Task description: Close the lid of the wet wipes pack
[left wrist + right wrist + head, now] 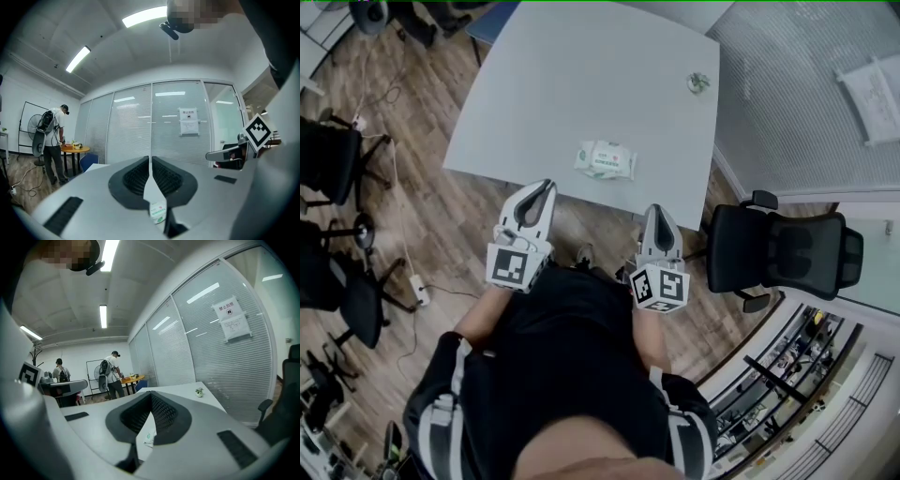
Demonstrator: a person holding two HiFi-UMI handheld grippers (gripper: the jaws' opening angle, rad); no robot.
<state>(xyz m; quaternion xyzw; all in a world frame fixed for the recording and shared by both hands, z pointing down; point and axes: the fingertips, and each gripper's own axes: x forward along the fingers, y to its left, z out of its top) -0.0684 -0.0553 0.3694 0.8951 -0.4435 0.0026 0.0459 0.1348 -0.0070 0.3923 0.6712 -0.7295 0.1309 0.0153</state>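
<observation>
Well beyond the fingers (89, 187) lies the wipes pack (606, 159).

The desk (581, 84) is pale grey. The pack (606, 159) is white with green print. The left gripper (542, 187) and right gripper (657, 211) have light grey shells with black ribbed pads inside. Their cubes (514, 265) carry black-and-white square markers. The floor (412, 202) is brown wood planking. The chair (787, 248) is black. The person's clothes (572, 375) are black, with white stripes on the sleeves. The plant (698, 82) is green in a whitish pot.
</observation>
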